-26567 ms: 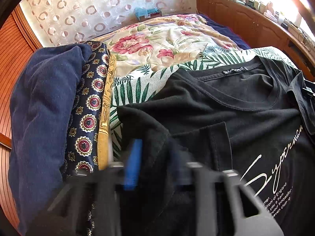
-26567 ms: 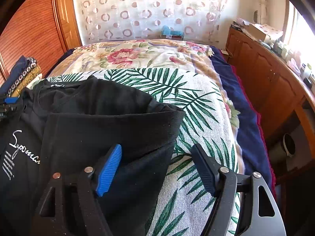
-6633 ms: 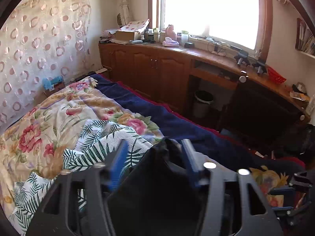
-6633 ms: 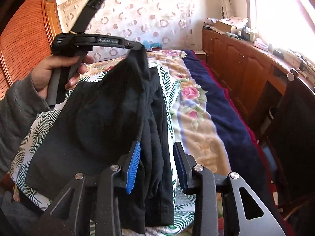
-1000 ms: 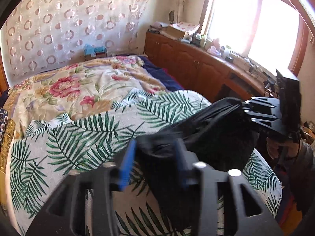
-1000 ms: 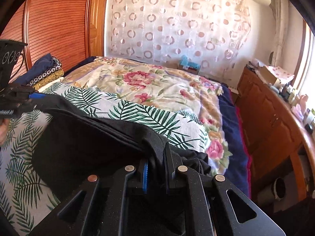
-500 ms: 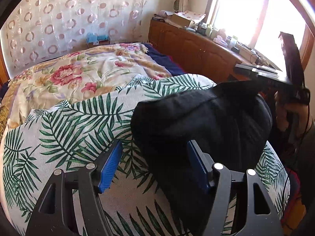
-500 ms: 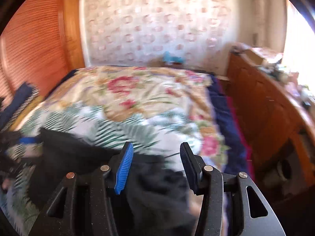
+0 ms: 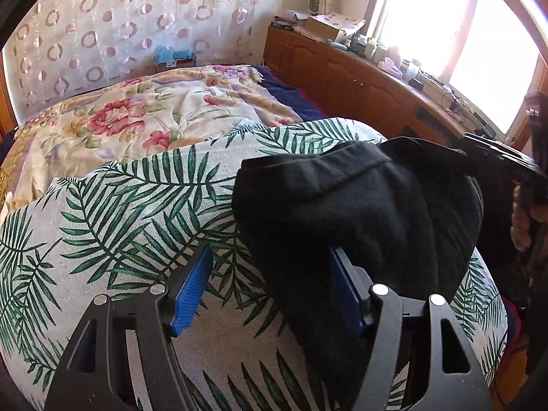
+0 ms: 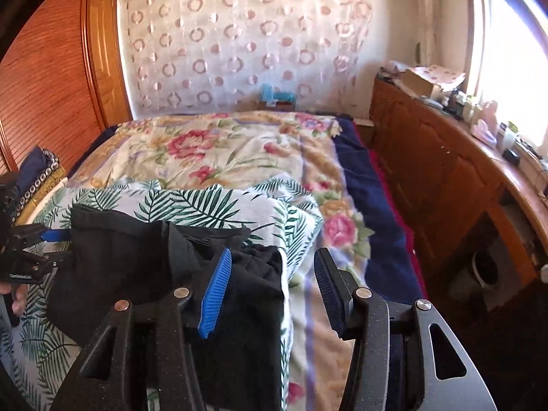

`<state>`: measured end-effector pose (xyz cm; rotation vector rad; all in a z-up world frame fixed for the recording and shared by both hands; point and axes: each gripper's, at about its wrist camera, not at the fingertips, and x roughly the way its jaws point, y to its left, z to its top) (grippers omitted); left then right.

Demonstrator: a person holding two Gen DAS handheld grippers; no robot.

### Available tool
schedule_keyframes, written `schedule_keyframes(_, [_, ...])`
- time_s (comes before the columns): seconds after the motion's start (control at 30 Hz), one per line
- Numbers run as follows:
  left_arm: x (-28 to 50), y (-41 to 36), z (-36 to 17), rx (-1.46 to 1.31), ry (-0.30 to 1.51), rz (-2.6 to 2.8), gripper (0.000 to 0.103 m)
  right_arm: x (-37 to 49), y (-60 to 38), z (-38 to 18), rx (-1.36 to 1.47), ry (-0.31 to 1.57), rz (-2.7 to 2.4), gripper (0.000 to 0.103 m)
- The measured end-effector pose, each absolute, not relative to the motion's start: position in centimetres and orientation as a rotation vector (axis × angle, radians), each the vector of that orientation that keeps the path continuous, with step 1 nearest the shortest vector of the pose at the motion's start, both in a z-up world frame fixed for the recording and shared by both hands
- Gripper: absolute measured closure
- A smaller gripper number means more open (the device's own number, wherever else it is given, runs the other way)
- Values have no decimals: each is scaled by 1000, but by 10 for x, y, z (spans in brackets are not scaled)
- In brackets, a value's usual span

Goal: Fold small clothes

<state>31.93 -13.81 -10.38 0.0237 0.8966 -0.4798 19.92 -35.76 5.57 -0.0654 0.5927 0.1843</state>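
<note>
The black folded garment (image 9: 342, 205) lies in a soft heap on the palm-leaf cover (image 9: 120, 205) near the bed's right edge. My left gripper (image 9: 270, 267) is open just above the cover. The cloth's left edge reaches in between its blue pads (image 9: 191, 291) without being pinched and drapes against the right finger. In the right wrist view the same garment (image 10: 130, 257) lies low and left. My right gripper (image 10: 272, 267) is open, with one corner of the cloth below its gap. Each view shows the other gripper in a hand: the right gripper (image 9: 496, 161), the left gripper (image 10: 27, 250).
A floral quilt (image 10: 222, 150) covers the far half of the bed. Folded clothes (image 10: 37, 174) are stacked at the left by a wooden wardrobe (image 10: 51, 68). Wooden cabinets (image 10: 428, 171) with clutter run under the window on the right; a bin (image 10: 486, 270) stands below them.
Both grippers were shut on the black garment a second ago and have opened. It now rests on the palm-leaf cover. The right gripper has drawn back and risen; the left has sunk slightly.
</note>
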Motion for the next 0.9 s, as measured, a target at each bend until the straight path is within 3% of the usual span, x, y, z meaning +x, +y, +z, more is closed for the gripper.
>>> schedule_keyframes(0.13, [320,-138,-105,24,896,-476,34,170,-357,64,-71,561,190,50])
schedule_keyframes(0.27, [321,-137,-107,20,899,-474,34,159,-347,54,-92,588,255,37])
schedule_keyframes(0.47, [320,-137,-108,18,904,-467,34,190,-346,32,-153,685,277,37])
schedule_keyframes(0.7, [324,-138,-112,4,922,-465,34,248,-368,40,-80,670,144,37])
schedule_keyframes(0.9, [333,-136,-113,-54,932,-486,34,231,-375,48,-18,647,203,37])
